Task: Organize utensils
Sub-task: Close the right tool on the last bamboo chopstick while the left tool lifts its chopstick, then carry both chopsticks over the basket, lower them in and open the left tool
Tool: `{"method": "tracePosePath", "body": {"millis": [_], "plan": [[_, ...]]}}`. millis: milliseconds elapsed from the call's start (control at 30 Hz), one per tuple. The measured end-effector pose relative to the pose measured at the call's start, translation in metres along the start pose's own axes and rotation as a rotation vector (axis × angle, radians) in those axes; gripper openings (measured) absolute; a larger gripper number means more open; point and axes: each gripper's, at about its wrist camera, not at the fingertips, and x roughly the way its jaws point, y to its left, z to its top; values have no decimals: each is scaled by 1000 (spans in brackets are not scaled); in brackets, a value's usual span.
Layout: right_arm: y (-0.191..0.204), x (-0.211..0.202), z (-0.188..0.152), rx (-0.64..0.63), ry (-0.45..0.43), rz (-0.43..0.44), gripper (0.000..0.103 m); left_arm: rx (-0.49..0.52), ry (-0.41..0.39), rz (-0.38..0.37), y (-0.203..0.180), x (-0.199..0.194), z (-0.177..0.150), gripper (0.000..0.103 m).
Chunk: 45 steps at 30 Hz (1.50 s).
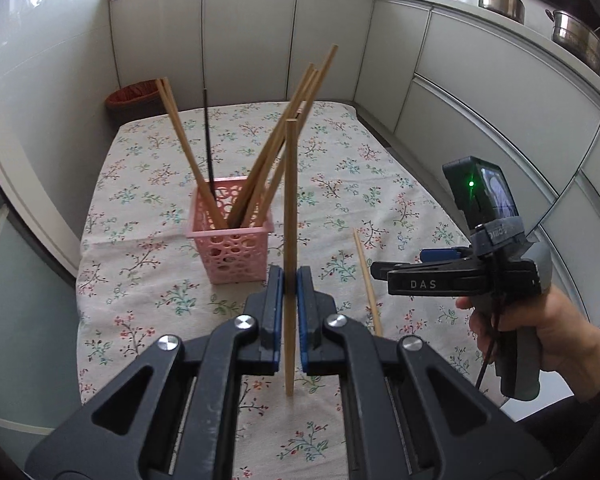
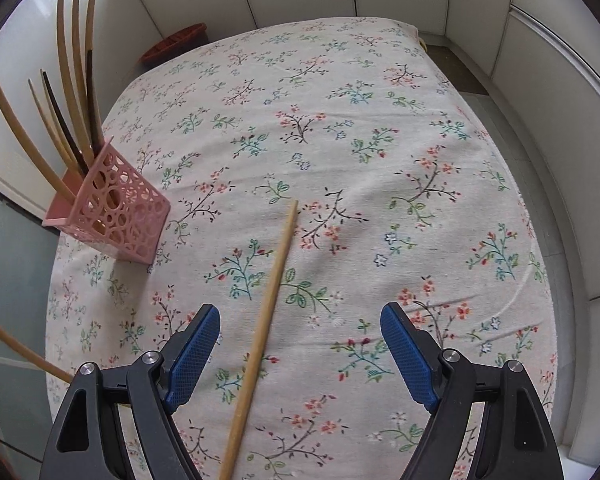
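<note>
My left gripper (image 1: 290, 280) is shut on a wooden chopstick (image 1: 290, 200) and holds it upright, just right of and nearer than the pink perforated basket (image 1: 236, 248). The basket holds several wooden chopsticks and one dark one; it also shows in the right wrist view (image 2: 120, 216). My right gripper (image 2: 300, 344) is open above the table, with a loose wooden chopstick (image 2: 268, 296) lying on the cloth between its fingers. That chopstick also shows in the left wrist view (image 1: 366, 280). The right gripper's body (image 1: 460, 276) appears there at the right.
The table has a floral cloth (image 2: 360, 140). White cabinets (image 1: 260, 32) surround it at the back and right. A red-brown bin (image 1: 134, 98) stands behind the table's far left corner. Metal pots (image 1: 580, 36) sit on the counter at the right.
</note>
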Motion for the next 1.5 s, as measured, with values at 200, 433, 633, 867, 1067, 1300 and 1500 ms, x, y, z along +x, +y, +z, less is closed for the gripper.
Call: {"method": "tracePosePath", "body": {"millis": [200,433,633,867,1067,1300,1500], "plan": [[20,24,6,-40,36,-18,63,-50,-14,17,26,-10,-4,8],[37,47,6,-114,60,-94,28,-75,-20,28,40,-13,-6,8],[32,44,5,-98,60,-75,7,-84,-29,39,40,-18,-6,8],[24,-17,5,-98,-73,8,7,-86,-102,45,41,-43,-1,8],[26,-88,1,-111,-245,78,7,-87,-214,56,39,-76,9,8],[44,-155,-1,-164,-442,112,7,-165,-406,76,45,-115,20,8],[61,-188,1,-187,-541,139,7,-191,-507,75,49,-113,32,8]]}}
